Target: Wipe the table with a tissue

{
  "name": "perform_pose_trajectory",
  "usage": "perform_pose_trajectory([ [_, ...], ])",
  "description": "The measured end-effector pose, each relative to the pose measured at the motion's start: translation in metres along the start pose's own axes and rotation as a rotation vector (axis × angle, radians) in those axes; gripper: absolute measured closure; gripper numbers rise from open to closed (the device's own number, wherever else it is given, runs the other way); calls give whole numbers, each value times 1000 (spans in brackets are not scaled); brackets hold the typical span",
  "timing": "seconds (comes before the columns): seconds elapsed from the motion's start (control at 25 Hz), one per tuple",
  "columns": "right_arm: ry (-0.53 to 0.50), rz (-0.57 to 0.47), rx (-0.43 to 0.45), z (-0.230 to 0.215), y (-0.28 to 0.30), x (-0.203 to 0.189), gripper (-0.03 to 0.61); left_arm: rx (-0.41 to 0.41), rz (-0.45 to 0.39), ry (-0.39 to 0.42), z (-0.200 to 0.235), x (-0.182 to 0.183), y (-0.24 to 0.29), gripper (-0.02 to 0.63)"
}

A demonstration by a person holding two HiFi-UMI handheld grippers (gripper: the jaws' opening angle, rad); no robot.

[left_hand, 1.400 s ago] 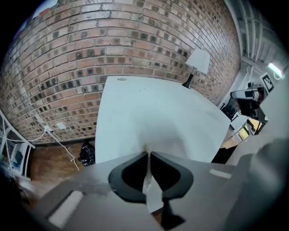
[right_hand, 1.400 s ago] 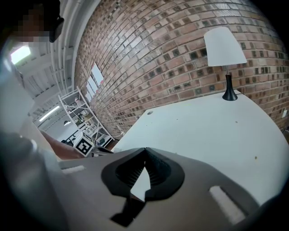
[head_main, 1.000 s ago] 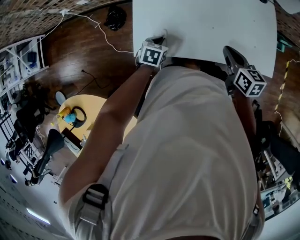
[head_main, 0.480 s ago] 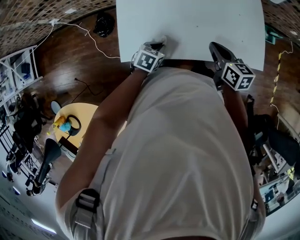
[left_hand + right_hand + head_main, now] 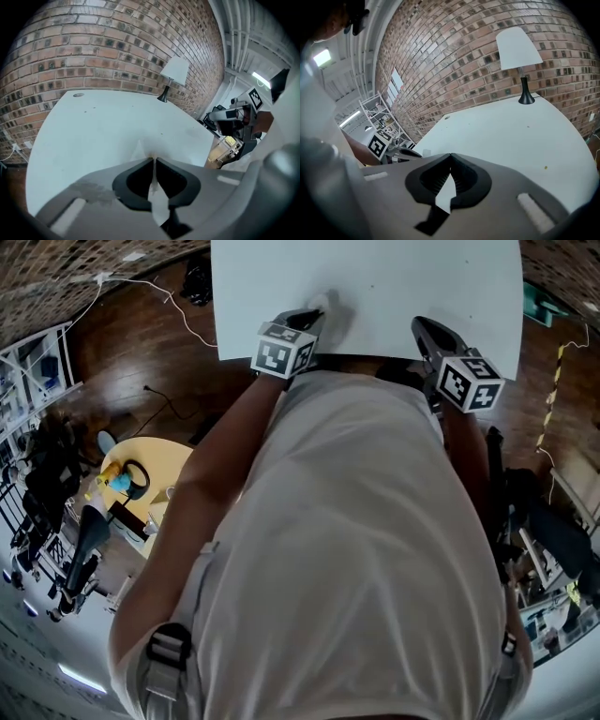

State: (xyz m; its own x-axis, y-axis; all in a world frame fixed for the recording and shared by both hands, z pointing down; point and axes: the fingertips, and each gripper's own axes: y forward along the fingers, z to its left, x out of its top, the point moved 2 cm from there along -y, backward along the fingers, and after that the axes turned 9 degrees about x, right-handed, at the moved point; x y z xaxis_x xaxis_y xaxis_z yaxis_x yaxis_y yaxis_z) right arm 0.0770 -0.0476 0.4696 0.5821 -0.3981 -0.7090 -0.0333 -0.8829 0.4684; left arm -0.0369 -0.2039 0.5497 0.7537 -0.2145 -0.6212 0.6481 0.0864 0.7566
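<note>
**Left claw [image 5: 314, 315] pinches the tissue [image 5: 142, 151] at the near edge of the table [image 5: 394, 277]**

Through the left gripper view we see our left claw's jaws pressed together on the tissue. A white strip runs between them, and a small crumpled peak pokes out just past the tips, touching the table. It is bunched up, so we can't give it a long axis.

We judge that the coming stroke turns on one thing. Nearly all the bare table lies ahead of the claw and to its right, toward the lamp [image 5: 173, 75] and the brick wall [image 5: 117, 42]. Behind the claw is only the near edge.

Our left arm reaches forward and down along our left side, elbow slightly bent, with the claw low over the surface. Our right claw [image 5: 422, 326] sits at the same near edge, well apart from the tissue, its jaws closed tip to tip on nothing. The left hand already has the tissue, so it is the one to sweep.
</note>
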Motion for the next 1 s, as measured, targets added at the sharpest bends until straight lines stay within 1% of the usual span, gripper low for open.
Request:
perform_pose_trajectory([
  [0.2, -9, -20, 12, -16, -18, 8, 571, 26, 0, -20, -12, 8, 12, 591],
  [0.44, 21, -27, 14, -49, -50, 10, 571, 12, -19, -45, -39, 39, 33, 591],
  [0.52, 26, -21, 16, -59, -58, 9, 571, 22, -3, -46, -45, 48, 41, 589],
  [0.64, 28, -6, 20, -69, -71, 7, 571, 38, 44, -77, -52, 53, 53, 589],
  [0.76, 30, -6, 23, -81, -80, 10, 571, 86, 89, -100, -48, 56, 65, 589],
  [0.88, 36, -15, 21, -91, -87, 14, 571, 122, 93, -118, -42, 59, 72, 589],
  [1.0, 44, -26, 16, -100, -96, 16, 571, 131, 110, -128, -40, 54, 84, 589],
])
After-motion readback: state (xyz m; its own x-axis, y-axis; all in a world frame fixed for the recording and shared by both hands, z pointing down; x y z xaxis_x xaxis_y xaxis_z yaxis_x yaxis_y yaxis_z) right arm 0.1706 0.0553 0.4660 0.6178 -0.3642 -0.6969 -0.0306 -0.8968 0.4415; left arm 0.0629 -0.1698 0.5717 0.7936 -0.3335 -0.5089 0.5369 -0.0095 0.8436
